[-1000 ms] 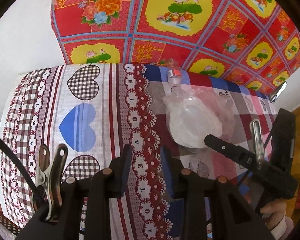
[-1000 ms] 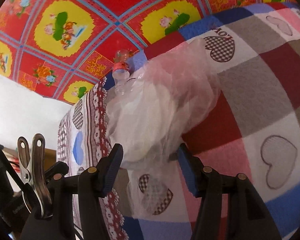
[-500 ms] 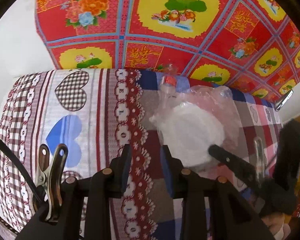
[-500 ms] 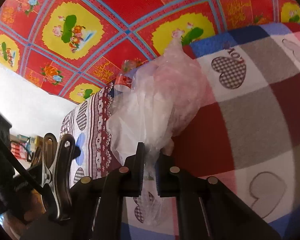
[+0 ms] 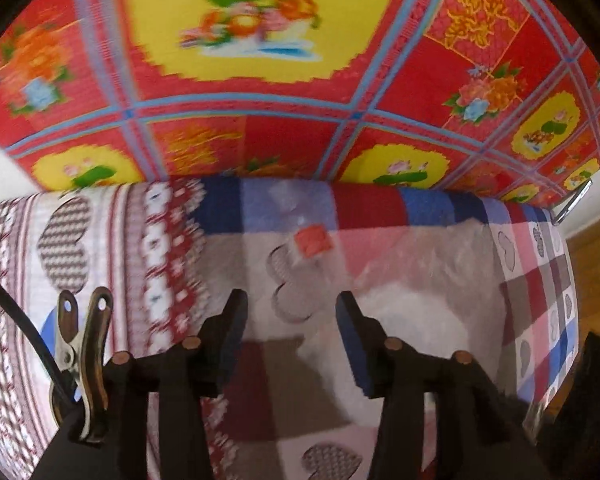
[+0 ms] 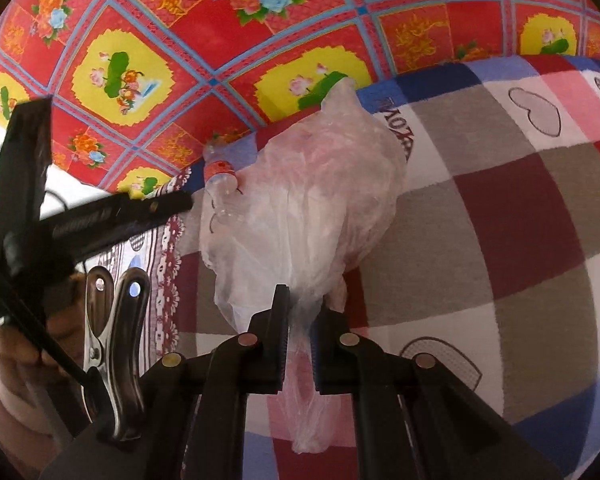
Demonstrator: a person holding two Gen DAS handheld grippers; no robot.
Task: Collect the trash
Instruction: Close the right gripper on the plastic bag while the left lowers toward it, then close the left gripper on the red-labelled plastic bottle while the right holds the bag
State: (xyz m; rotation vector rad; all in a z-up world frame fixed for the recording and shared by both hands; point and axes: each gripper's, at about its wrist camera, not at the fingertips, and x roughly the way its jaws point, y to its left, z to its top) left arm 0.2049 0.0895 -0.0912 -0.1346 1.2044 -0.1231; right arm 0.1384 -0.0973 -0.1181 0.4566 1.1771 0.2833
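Bag [image 6: 312, 216] is pinched in right gripper [image 6: 300, 320]; left gripper [image 5: 290, 320], jaws opening and empty, should be centred on bottle [image 5: 300, 256].

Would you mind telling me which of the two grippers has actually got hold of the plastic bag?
The right gripper: its jaws pinch the clear plastic bag at its gathered end. The left gripper is opening with nothing between its fingers, aimed at the bottle.

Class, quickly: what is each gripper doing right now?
Left gripper: opening, nothing between its jaws.
Right gripper: shut on the clear plastic bag.
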